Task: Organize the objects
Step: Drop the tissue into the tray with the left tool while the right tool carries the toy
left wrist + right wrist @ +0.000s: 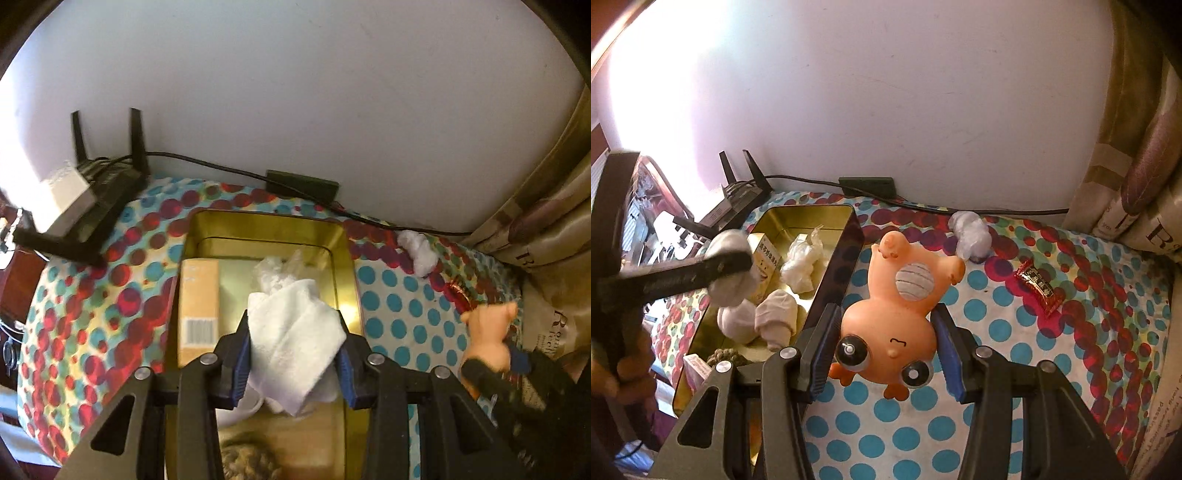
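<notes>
Step in hand, as I read it: both loads are en route to the gold tin [343, 258], the landmark for all places below. My left gripper [293, 354] is clamped on a white folded cloth [295, 339], held directly over the tin's open interior; its pads bite the cloth on both sides. My right gripper [884, 347] is clamped on the orange toy duck [905, 314], held just right of the tin's dark outer wall, over the dotted cloth [997, 332] and clear of it, I judge.

Tin already holds a tan box [199, 302] along its left wall, a crumpled white wrap [275, 275] mid-floor and pale rolled socks [775, 314] nearer me.

Duck orientation: upside down, head w/ eyes toward me, feet and striped belly pointing away toward the wall [886, 92]. Long axis runs near-to-far, roughly parallel to the tin's long side.

Next move, my judgement: lower left, part the jaws, drop cloth into free floor right of the box. Then bring the duck leftwards over the rim; space looks tight, so keep its axis along the tin

Still out on the dotted cloth, right of the tin: red candy [1039, 288], white wad [971, 232]
</notes>
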